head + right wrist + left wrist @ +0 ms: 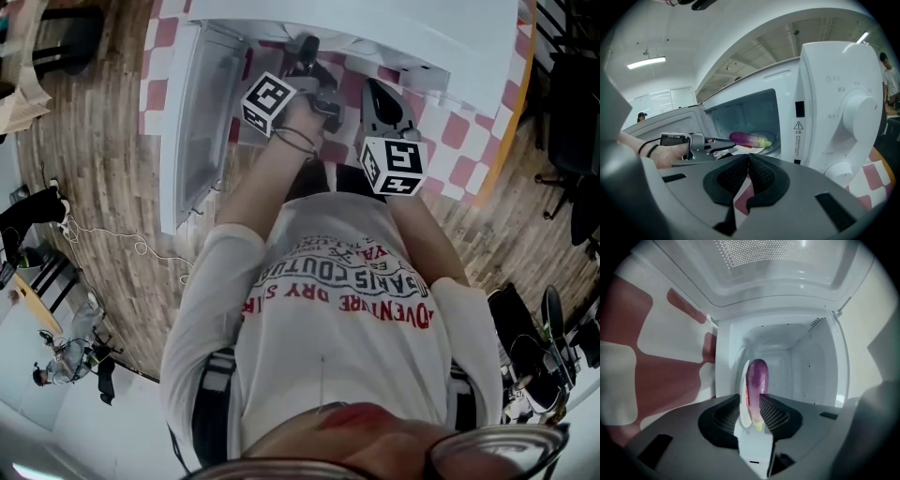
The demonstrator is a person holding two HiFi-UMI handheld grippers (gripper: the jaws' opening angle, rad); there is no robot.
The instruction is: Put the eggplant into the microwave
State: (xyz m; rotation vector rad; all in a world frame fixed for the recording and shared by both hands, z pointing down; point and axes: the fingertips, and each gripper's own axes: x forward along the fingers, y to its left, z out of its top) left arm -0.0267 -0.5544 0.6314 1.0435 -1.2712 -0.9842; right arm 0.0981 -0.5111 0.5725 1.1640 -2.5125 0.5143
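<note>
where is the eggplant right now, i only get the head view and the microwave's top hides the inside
observer: the eggplant lies on the turntable plate inside the microwave
operator: is the left gripper clamped on it
observer: no, the left gripper has its tongs apart; the eggplant sits between them with a gap beside it
operator: and the right one
observer: the right gripper is outside the microwave, tongs shut on nothing
</note>
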